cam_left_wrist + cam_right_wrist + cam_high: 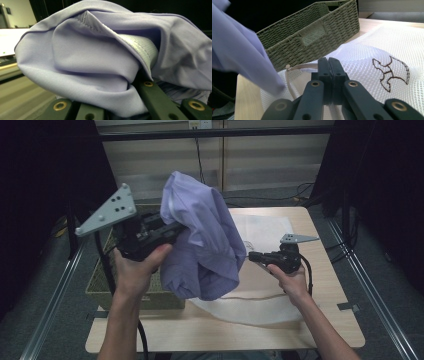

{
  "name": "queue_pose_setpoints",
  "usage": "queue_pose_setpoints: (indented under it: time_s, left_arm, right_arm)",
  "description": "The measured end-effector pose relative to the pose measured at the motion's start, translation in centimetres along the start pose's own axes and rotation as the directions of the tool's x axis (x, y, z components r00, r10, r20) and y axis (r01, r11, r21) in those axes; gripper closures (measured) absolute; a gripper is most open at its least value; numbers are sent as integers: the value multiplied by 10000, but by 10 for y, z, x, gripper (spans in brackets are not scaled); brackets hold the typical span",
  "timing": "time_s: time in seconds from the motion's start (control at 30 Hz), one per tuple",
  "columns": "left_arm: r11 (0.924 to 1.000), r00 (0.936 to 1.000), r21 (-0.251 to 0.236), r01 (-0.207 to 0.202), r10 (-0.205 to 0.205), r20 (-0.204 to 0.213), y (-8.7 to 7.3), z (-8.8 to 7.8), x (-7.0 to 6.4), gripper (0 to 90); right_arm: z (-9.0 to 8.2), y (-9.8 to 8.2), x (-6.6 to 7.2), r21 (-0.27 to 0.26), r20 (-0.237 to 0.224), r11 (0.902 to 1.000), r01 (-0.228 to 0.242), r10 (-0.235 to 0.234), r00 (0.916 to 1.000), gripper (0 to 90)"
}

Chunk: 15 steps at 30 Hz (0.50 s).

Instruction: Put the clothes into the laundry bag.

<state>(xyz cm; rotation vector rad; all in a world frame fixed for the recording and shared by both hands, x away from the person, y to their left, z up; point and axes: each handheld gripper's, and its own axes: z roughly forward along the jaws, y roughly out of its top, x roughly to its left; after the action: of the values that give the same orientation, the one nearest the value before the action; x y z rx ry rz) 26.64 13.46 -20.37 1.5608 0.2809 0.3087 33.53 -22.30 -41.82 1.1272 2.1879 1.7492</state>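
Jaws of left gripper (172, 231) clamped on lilac garment (202, 240), lifted over basket (100, 282); right gripper (252, 256) pinching white mesh bag (260, 307) on table (330, 285).

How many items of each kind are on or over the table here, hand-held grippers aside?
Lavender garment: 1, held up over the table
White mesh laundry bag: 1, lying flat on the table
Green woven basket: 1, at the table's left edge
Total: 3
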Motion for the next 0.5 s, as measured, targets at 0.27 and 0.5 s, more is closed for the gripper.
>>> queue_pose_setpoints:
  time_s: [0.27, 0.5]
  left_arm:
    - [9974, 9980, 634, 335, -367, 505, -24, 33, -1, 822]
    - [9937, 9949, 997, 514, -597, 819, -39, 57, -4, 822]
  right_arm:
    - [0, 0, 1, -11, -62, 10000, 31, -31, 10000, 892]
    - [0, 0, -1, -71, -161, 10000, -66, 65, 9998, 892]
